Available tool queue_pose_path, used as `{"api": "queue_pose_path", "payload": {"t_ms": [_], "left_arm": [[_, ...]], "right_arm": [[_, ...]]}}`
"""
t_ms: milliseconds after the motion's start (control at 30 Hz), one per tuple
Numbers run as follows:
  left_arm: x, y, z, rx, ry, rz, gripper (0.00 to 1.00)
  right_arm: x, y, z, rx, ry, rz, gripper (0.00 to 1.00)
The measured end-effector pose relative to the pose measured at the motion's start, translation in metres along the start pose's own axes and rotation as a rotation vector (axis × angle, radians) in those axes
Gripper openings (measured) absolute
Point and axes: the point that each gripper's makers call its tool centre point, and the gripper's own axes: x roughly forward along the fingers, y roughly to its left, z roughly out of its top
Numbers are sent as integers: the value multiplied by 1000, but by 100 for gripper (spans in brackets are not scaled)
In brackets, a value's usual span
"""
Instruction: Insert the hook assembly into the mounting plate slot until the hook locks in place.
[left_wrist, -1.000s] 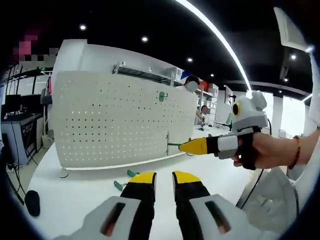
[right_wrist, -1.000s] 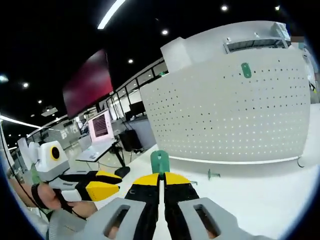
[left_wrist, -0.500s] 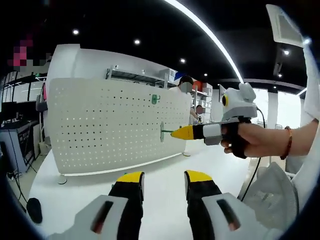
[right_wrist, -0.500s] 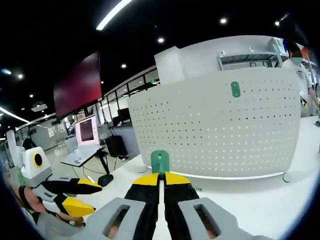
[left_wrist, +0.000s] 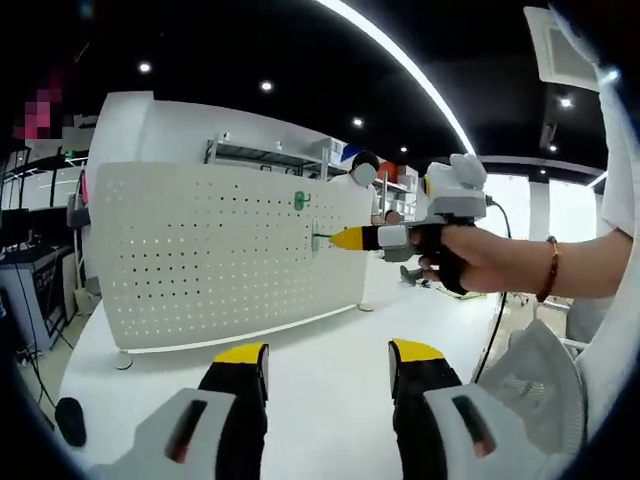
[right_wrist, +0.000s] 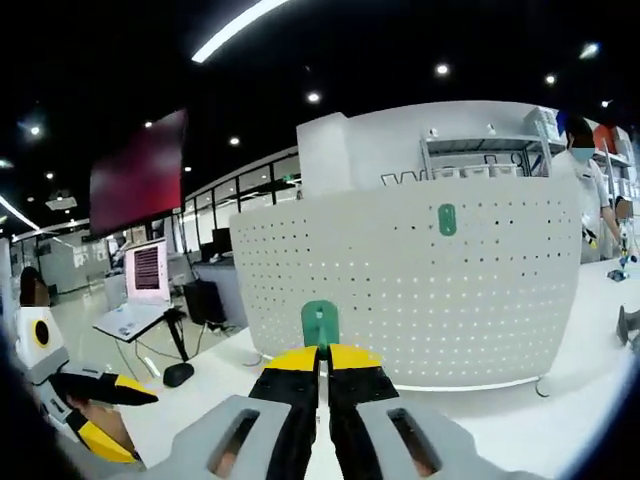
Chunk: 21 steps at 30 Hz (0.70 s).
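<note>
White tabletop runs under a dark ceiling lit by strip lights, with desks and monitors off to the side. Your green hook sits pinched between the closed yellow tips of your right gripper, its flat tab standing up just above them; in the left gripper view you can see that same hook at the tip of the right gripper, right at the face of the pegboard, though whether it touches a hole cannot be told from here. That perforated white pegboard stands upright on small feet on the table, curved by the lens, and a second green hook already hangs high on it, also visible in the left gripper view. Your hand wraps the right gripper's handle, with a bracelet at the wrist. Your left gripper hangs low over the table with its two yellow-tipped jaws spread well apart and nothing between them; in the right gripper view it shows at the lower left edge, jaws likewise parted. Behind the pegboard, a person in a mask stands near shelving.
</note>
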Motion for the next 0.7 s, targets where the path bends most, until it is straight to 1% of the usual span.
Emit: {"api": "queue_pose_path", "payload": {"t_ms": [67, 200, 267, 367, 433, 500, 567, 633, 700], "left_arm": [[-2, 0, -2, 1, 5, -1, 51], [-6, 0, -2, 7, 3, 3, 53], [-7, 3, -6, 22, 31, 15, 53], [-10, 3, -2, 13, 14, 1, 55], [-10, 5, -2, 36, 22, -3, 56], [-10, 7, -2, 36, 25, -5, 58], [-10, 8, 0, 29, 16, -9, 60], [-9, 8, 1, 35, 11, -10, 61], [-8, 9, 1, 40, 14, -9, 61]], "right_arm": [[2, -6, 4, -7, -7, -29, 1], [5, -14, 12, 6, -22, -56, 1], [8, -17, 16, 11, -29, -66, 1], [12, -20, 19, 8, -30, -76, 1], [14, -22, 22, 4, -34, -83, 1], [17, -26, 26, 6, -41, -99, 1], [20, -29, 30, 2, -46, -109, 1], [22, -35, 33, 2, -54, -139, 1], [24, -37, 35, 1, -58, -140, 1]]}}
